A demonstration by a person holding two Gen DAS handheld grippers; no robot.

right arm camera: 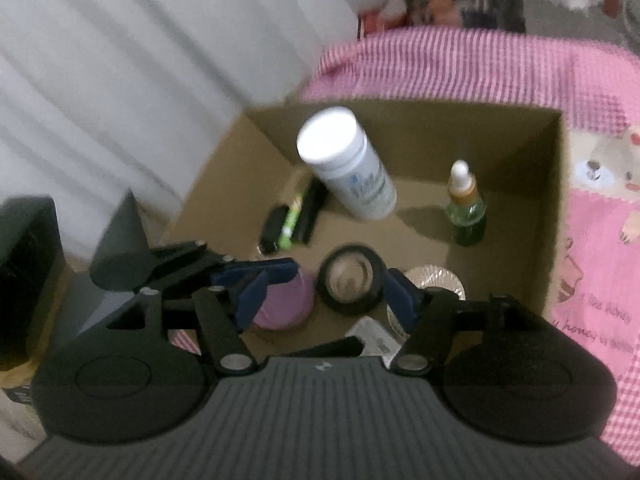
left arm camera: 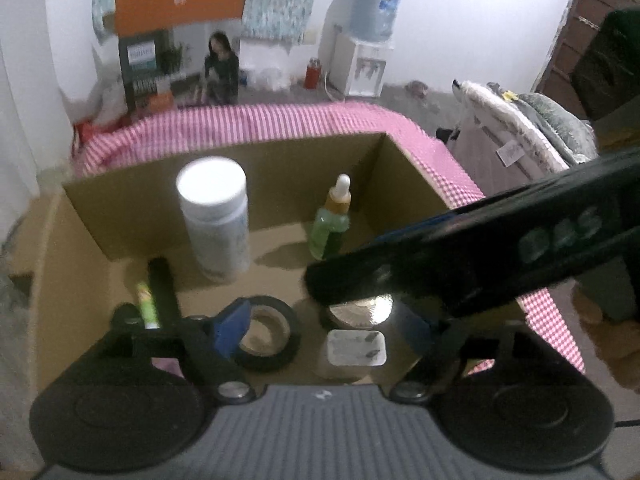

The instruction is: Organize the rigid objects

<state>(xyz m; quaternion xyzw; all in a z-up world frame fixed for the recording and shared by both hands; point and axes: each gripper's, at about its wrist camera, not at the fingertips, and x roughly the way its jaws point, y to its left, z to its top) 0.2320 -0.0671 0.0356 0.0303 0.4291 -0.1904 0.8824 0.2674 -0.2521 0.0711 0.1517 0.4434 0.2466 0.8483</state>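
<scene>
An open cardboard box (left arm camera: 72, 248) (right arm camera: 520, 128) holds a white-capped bottle (left arm camera: 214, 216) (right arm camera: 344, 160), a green dropper bottle (left arm camera: 332, 220) (right arm camera: 466, 208), a black tape roll (left arm camera: 266, 332) (right arm camera: 352, 280), a shiny round lid (left arm camera: 360, 312) (right arm camera: 436, 280), a clear white-lidded case (left arm camera: 356, 348), black sticks and a green tube (left arm camera: 146, 304) (right arm camera: 292, 216). My left gripper (left arm camera: 324, 328) is open above the box front, the tape roll by its left finger. My right gripper (right arm camera: 336, 284) is open around the tape roll from above; in the left view it crosses as a black bar (left arm camera: 480, 248).
The box sits on a pink checked cloth (left arm camera: 260, 124) (right arm camera: 480, 68). A pink round thing (right arm camera: 284, 304) lies by the left finger in the right wrist view. White curtain (right arm camera: 120, 80) at left. A water dispenser (left arm camera: 364, 64) and a seated person (left arm camera: 220, 68) are far behind.
</scene>
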